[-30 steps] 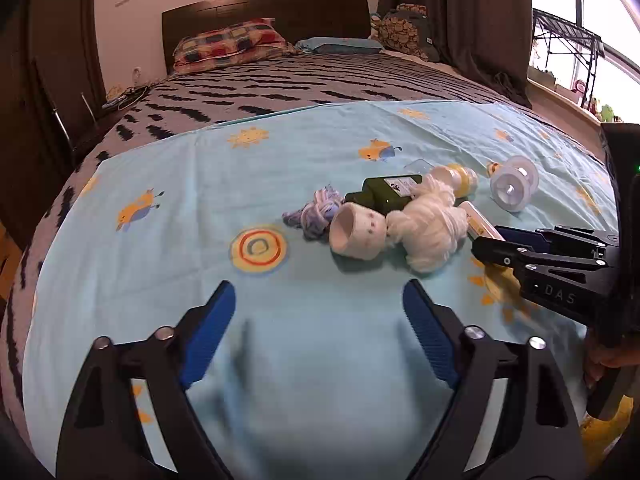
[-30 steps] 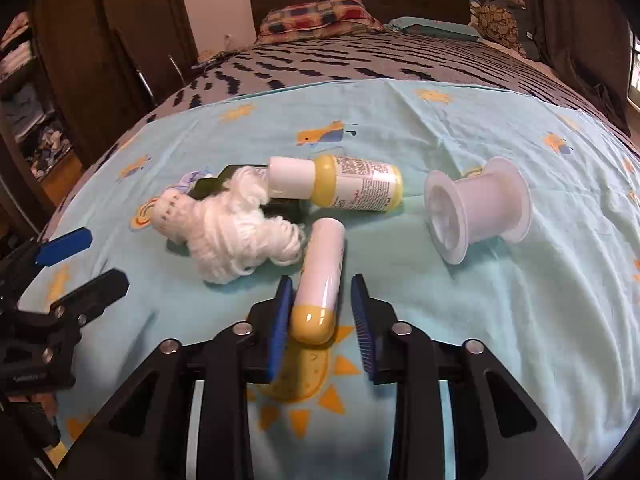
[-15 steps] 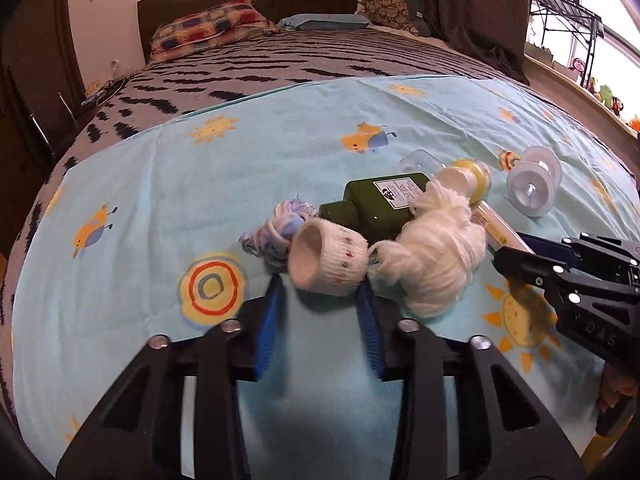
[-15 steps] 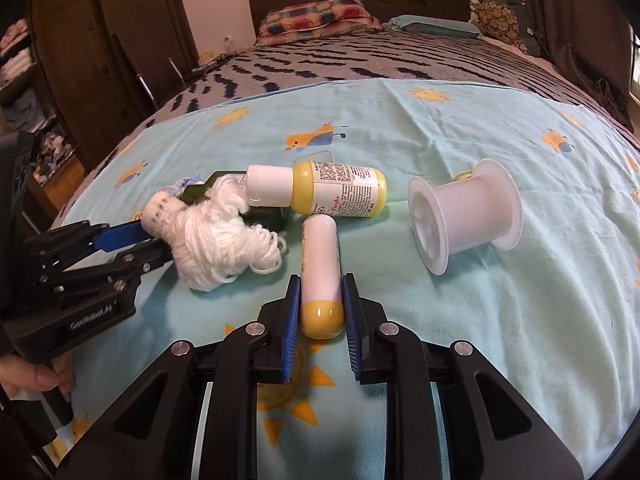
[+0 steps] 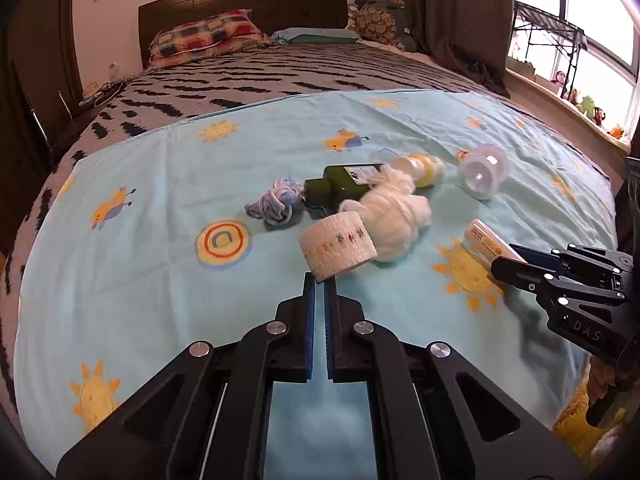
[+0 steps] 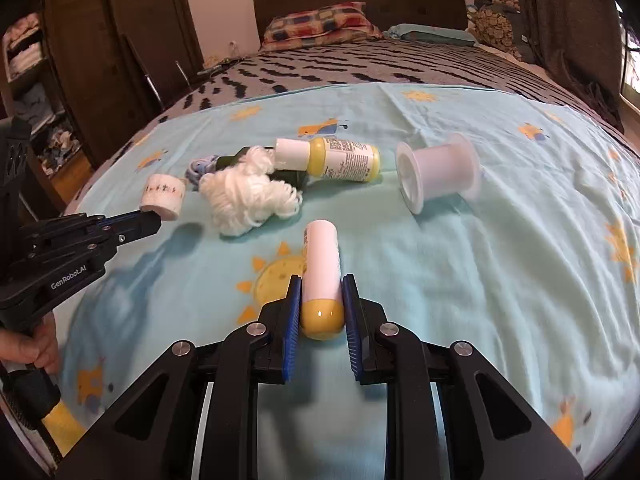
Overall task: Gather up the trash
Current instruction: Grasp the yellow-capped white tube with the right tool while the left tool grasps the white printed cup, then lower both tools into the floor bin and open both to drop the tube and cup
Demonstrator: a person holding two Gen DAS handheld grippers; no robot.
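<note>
Mid-frame on the sun-print blue bedsheet [image 6: 500, 280], the right tool [image 6: 320, 300] clamps a white, yellow-capped tube [image 6: 322, 264]; the left tool [image 5: 319, 280], just closed, pinches a white patterned bandage roll's [image 5: 338, 246] rim, apparently to lift both from the trash pile.

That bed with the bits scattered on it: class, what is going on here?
A person is clearing trash off a bed with a two-finger gripper in each hand. The left gripper has just closed and pinches the edge of a white bandage roll. The right gripper is shut on a white tube with a yellow cap. A white yarn bundle, a green bottle, a yellow bottle, a clear spool and a blue yarn scrap lie on the sheet.
</note>
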